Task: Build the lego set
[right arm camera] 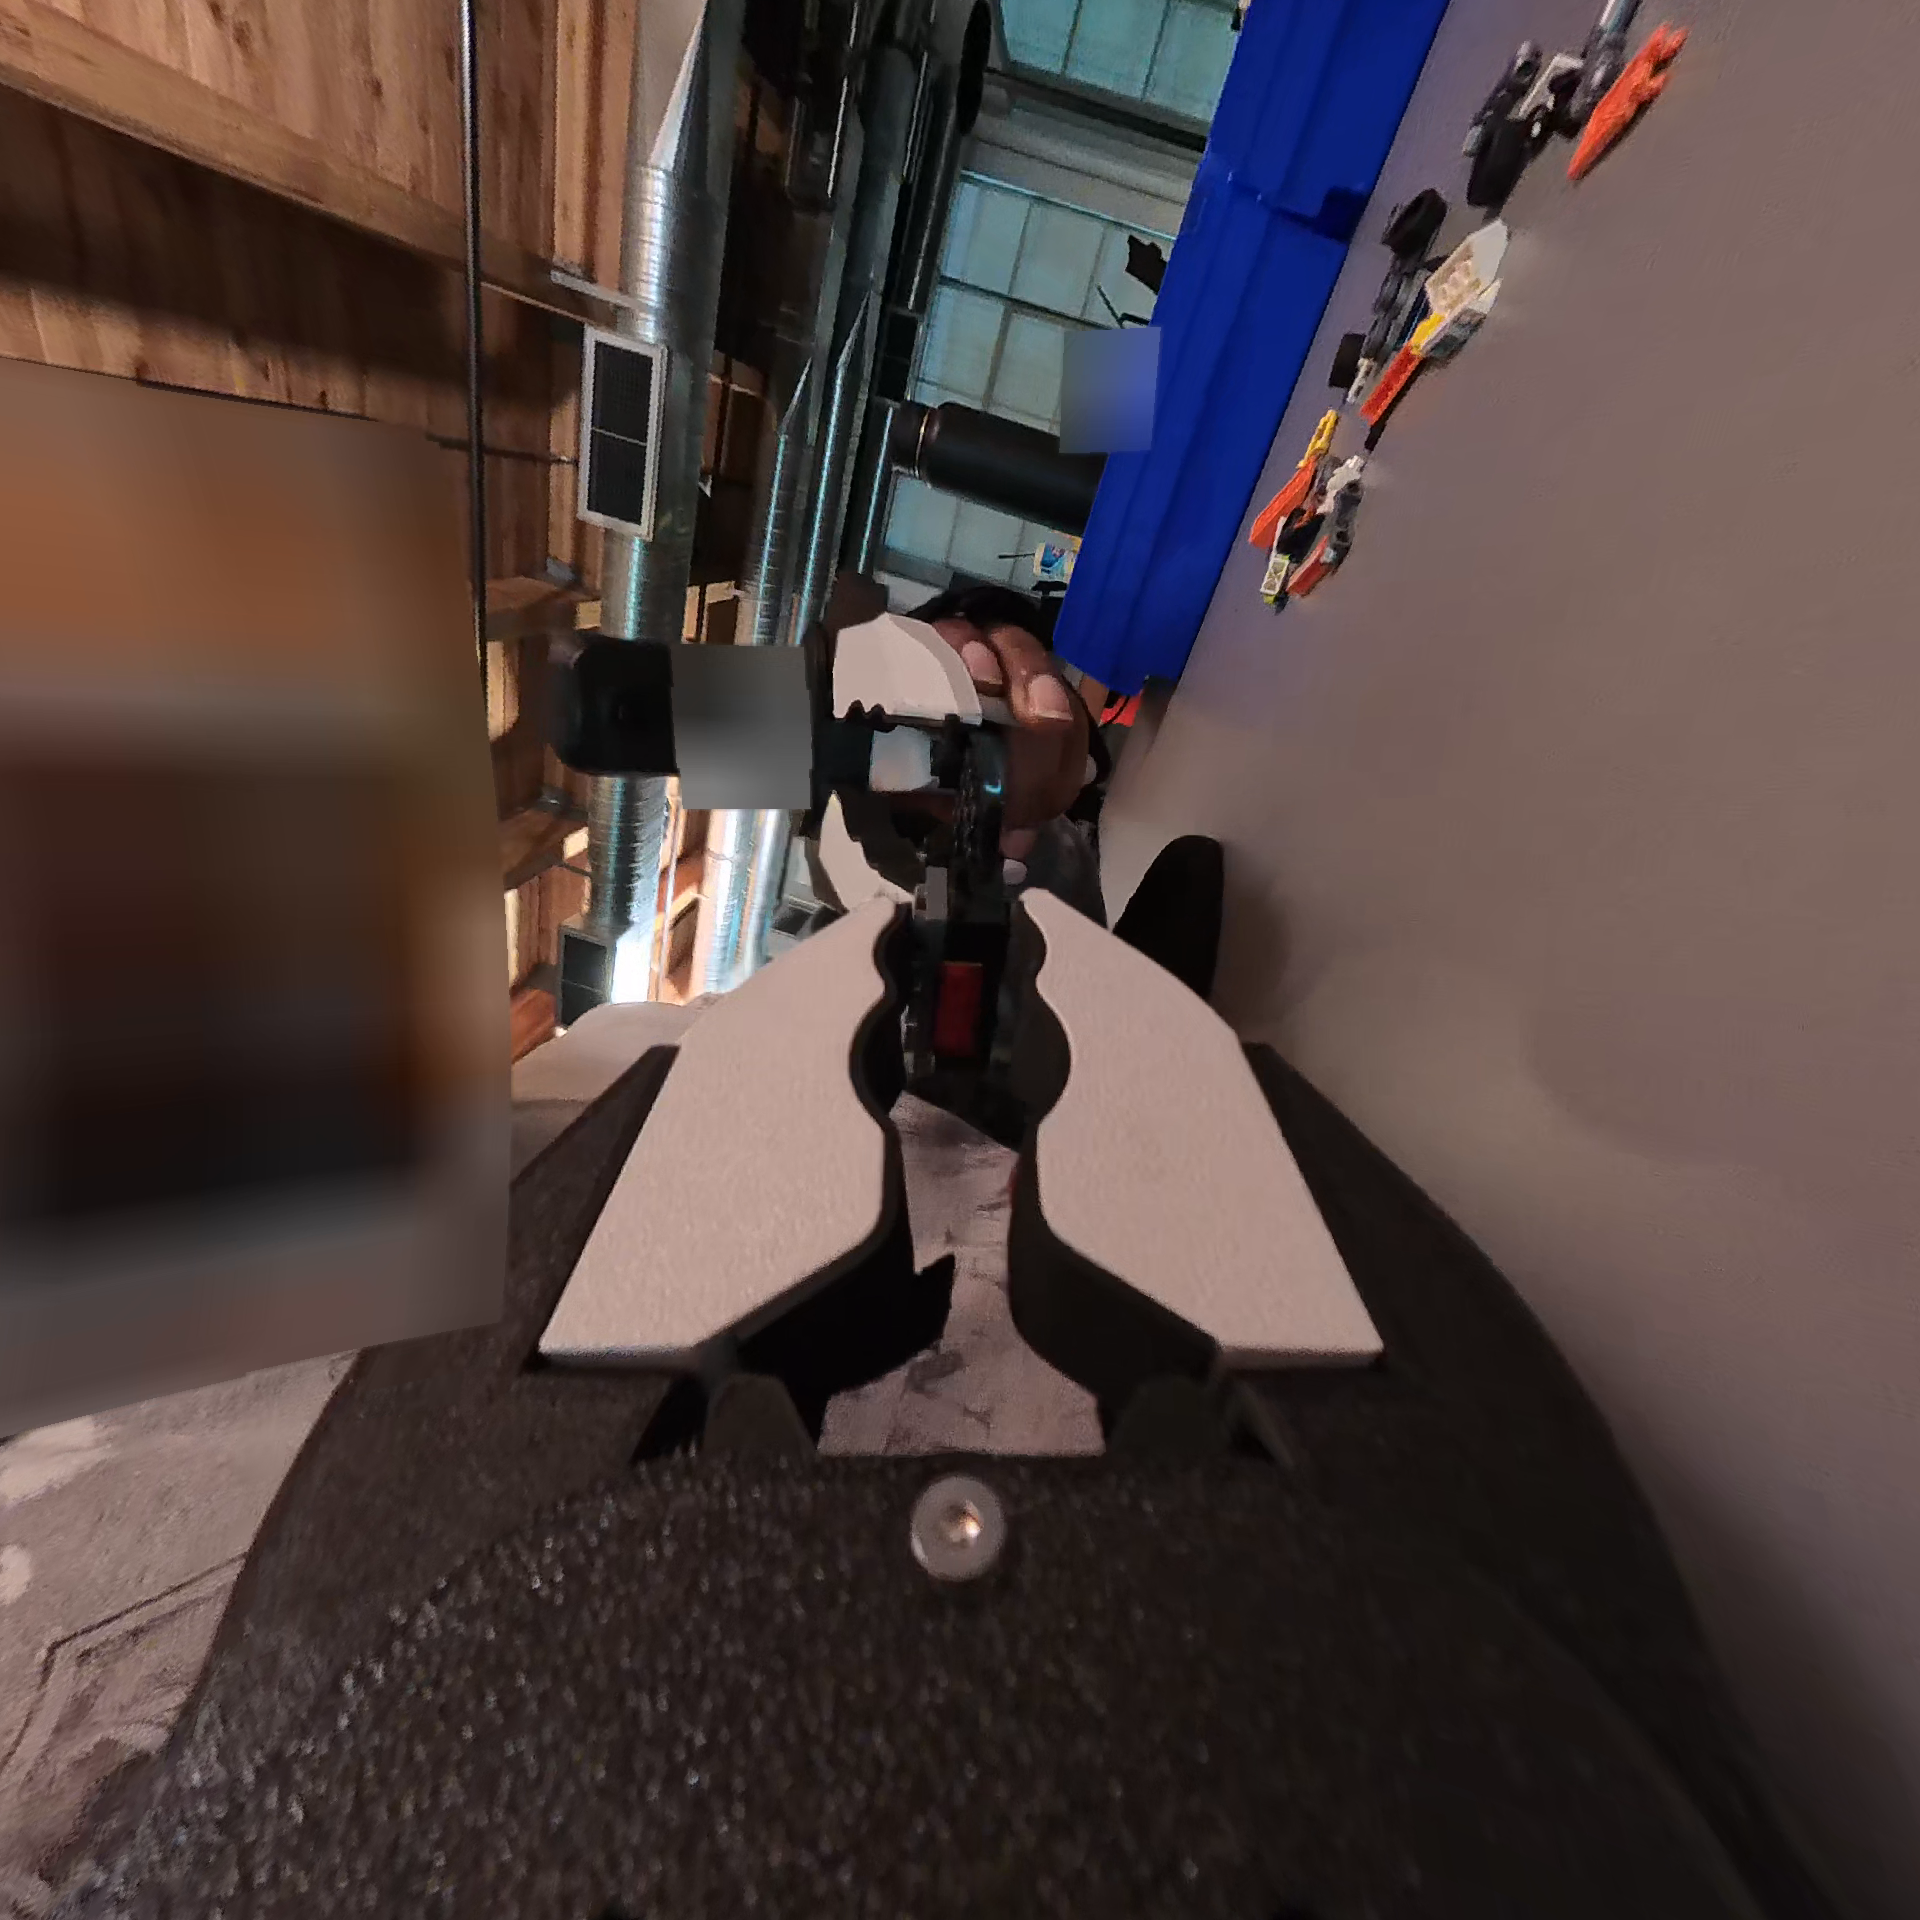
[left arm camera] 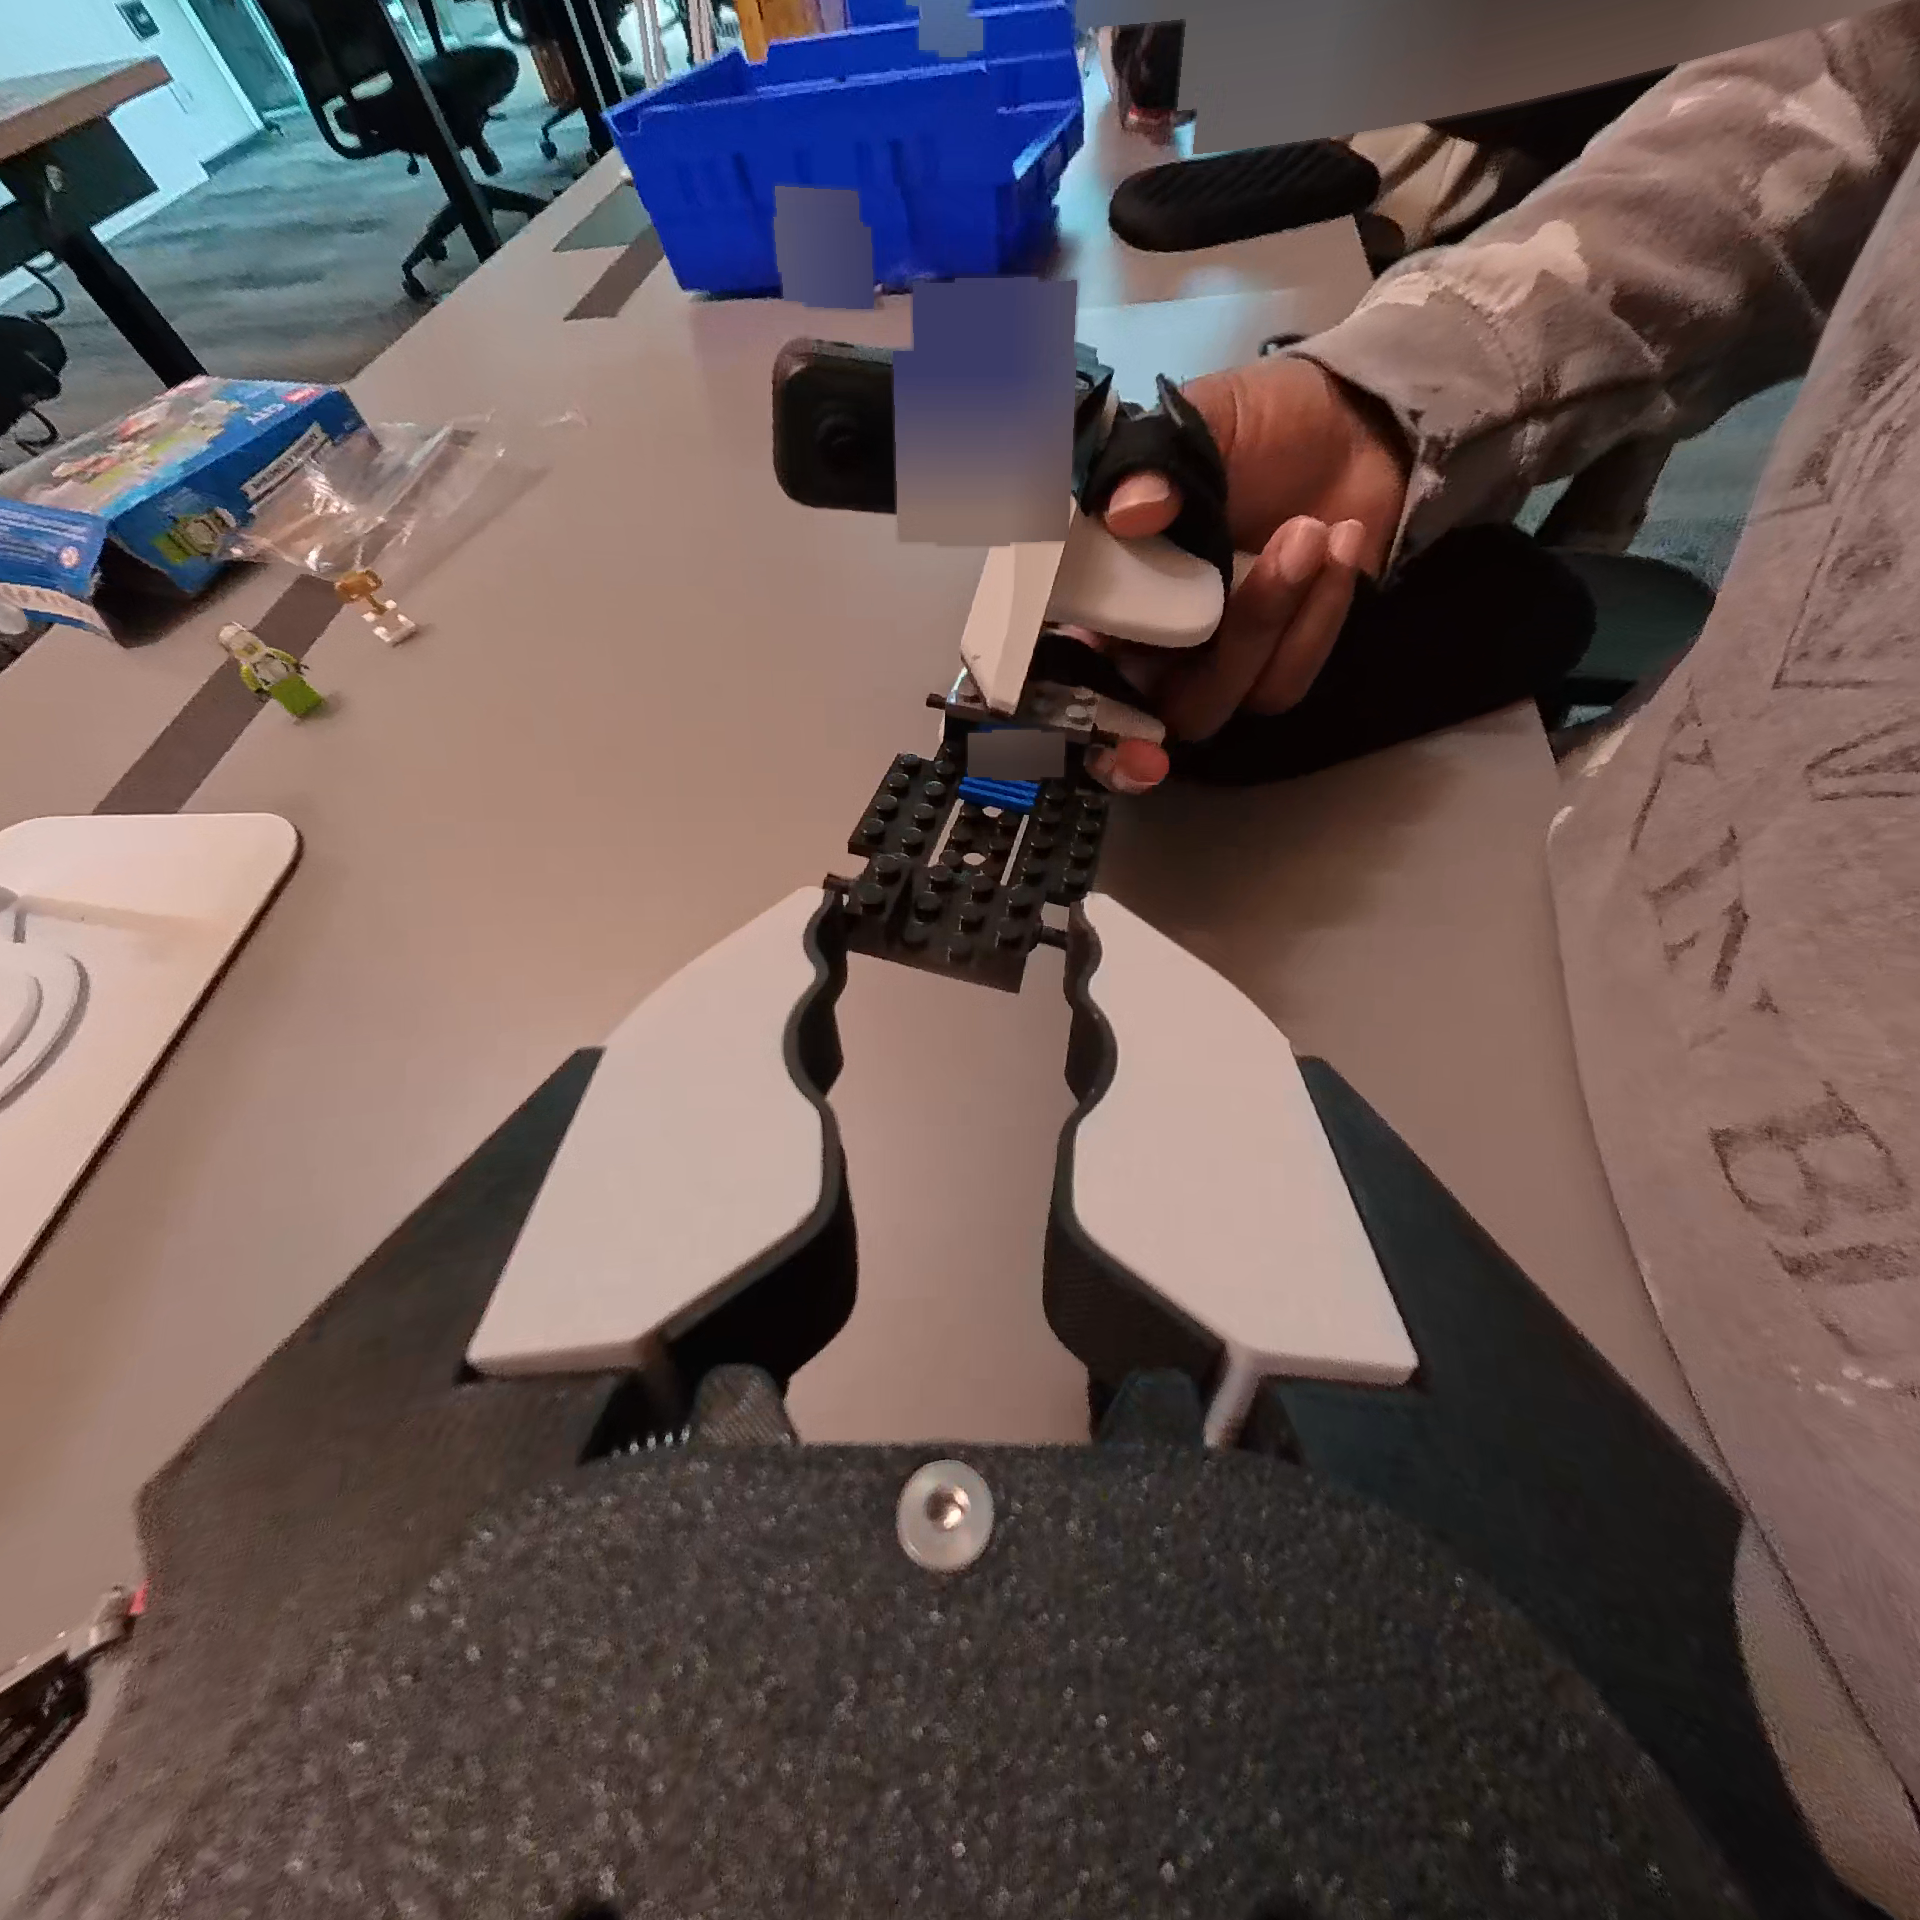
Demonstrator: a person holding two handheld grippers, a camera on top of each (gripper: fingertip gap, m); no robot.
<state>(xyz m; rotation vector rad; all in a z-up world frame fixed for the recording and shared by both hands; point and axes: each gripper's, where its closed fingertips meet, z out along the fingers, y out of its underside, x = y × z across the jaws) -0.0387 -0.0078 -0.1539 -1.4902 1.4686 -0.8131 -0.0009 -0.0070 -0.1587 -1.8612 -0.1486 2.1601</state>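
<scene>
So at this point I had the flat black studded lego chassis plate [left arm camera: 971,868] up off the grey tabletop [left arm camera: 623,675], pinched from both ends. My left gripper [left arm camera: 951,940] was clenched on the near end of it, fingertips squeezing the sides right by the little axle pins. The right gripper [left arm camera: 1023,707] came in from the far side, tilted down steeply, and it was clamped on the other end, near the small blue ribbed piece [left arm camera: 995,795].

From the right wrist camera everything was rolled sideways; the chassis sat edge-on between that gripper's tips [right arm camera: 961,920], and a red brick [right arm camera: 958,1003] showed on it.

Off to the left sat the opened blue cardboard lego box [left arm camera: 177,478], a clear plastic bag [left arm camera: 395,468] and a lime-green minifigure [left arm camera: 272,670] standing near it. The big blue plastic bin [left arm camera: 862,156] was at the back, and a scatter of loose orange, white and black lego parts [right arm camera: 1392,353] lay on the table beside it.
</scene>
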